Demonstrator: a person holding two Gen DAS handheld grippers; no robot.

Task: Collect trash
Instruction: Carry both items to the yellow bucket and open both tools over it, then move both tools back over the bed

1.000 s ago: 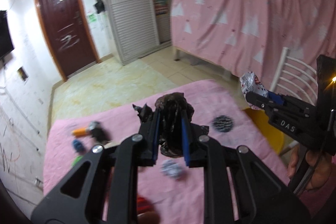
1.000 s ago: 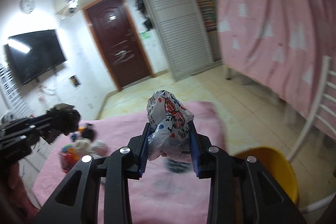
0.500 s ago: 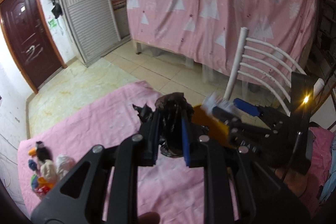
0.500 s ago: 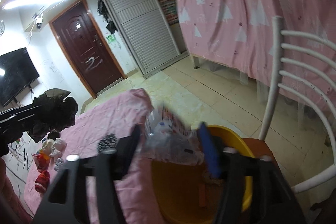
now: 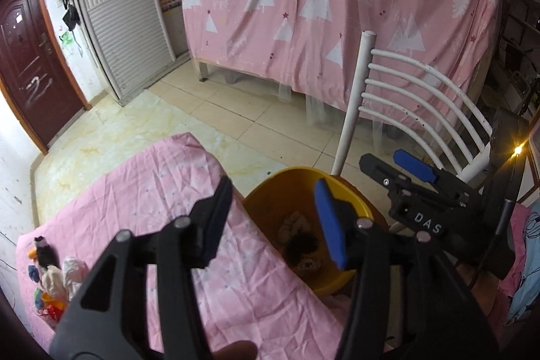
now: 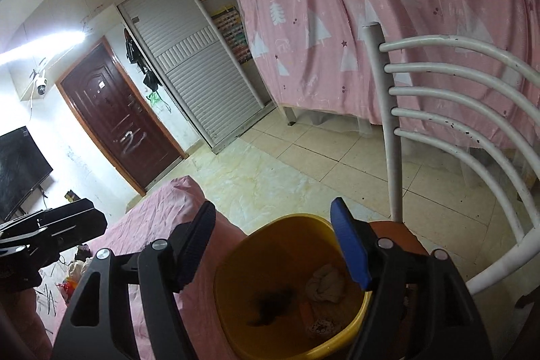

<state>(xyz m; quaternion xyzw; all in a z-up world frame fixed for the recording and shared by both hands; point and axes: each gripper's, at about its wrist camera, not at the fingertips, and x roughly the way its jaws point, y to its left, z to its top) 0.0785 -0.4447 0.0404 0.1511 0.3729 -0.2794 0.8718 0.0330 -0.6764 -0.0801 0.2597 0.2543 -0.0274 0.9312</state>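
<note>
the left gripper (image 5: pixel 275 218) and right gripper (image 6: pixel 280 247) are held over the round yellow plastic bin (image 6: pixel 236 279), fingers spread and empty. crumpled black trash (image 6: pixel 270 306) and pale wrappers (image 6: pixel 325 285) are seen inside it, beside the pink-covered tabletop (image 5: pixel 135 191).

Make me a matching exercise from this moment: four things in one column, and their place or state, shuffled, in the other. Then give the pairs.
Things:
1. left gripper
2. yellow bin
3. white chair
4. small toys and scraps

Places or states:
A. piled at the far-left edge of the pink tablecloth
B. standing behind the bin, slatted back upright
C. open and empty, above the bin
D. beside the table, with dark crumpled trash and pale wads inside

Pairs: 1-C, 2-D, 3-B, 4-A
</note>
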